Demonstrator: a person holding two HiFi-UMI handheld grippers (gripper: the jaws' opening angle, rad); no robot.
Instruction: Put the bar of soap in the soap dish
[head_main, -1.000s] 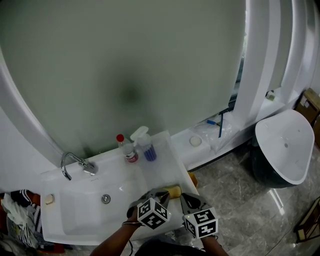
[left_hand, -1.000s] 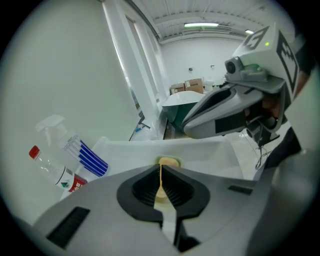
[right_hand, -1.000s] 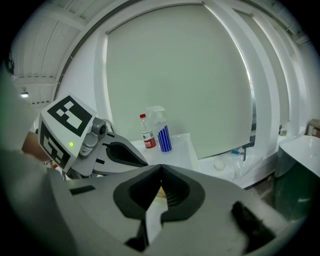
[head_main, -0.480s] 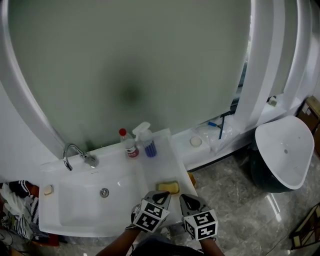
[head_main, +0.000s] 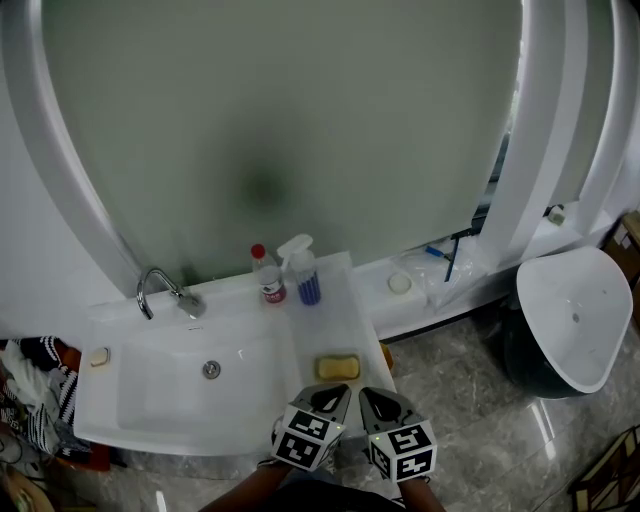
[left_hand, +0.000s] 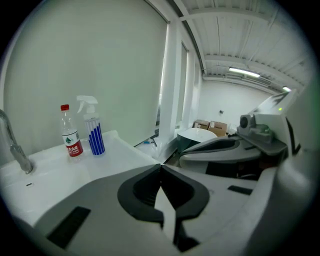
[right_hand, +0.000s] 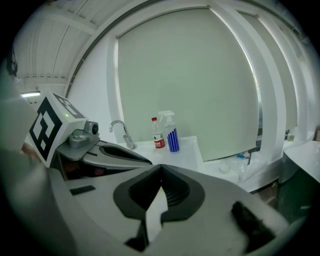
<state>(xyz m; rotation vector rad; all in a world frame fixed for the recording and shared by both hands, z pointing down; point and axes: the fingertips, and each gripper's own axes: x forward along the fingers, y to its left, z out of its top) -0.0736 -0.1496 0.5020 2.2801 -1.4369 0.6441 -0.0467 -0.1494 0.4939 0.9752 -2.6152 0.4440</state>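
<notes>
A yellow bar, the soap (head_main: 338, 367) by its look, lies on the flat right wing of the white washbasin (head_main: 130, 425); whether a dish sits under it I cannot tell. My left gripper (head_main: 333, 394) hangs just in front of it, apart from it, jaws shut with nothing between them (left_hand: 161, 166). Beside it my right gripper (head_main: 369, 397) is also shut and empty (right_hand: 161, 168). The soap is hidden in both gripper views.
A chrome tap (head_main: 160, 290), a red-capped bottle (head_main: 266, 274) and a blue spray bottle (head_main: 304, 270) stand along the basin's back edge. A small beige piece (head_main: 98, 356) lies at its left. A white tub (head_main: 573, 318) stands on the grey floor at right; clothes (head_main: 30, 390) are piled at left.
Both grippers have drawn back from the yellow bar toward the person. The left one, earlier right beside the bar, has rolled and lifted away; the bar stays on the basin.
</notes>
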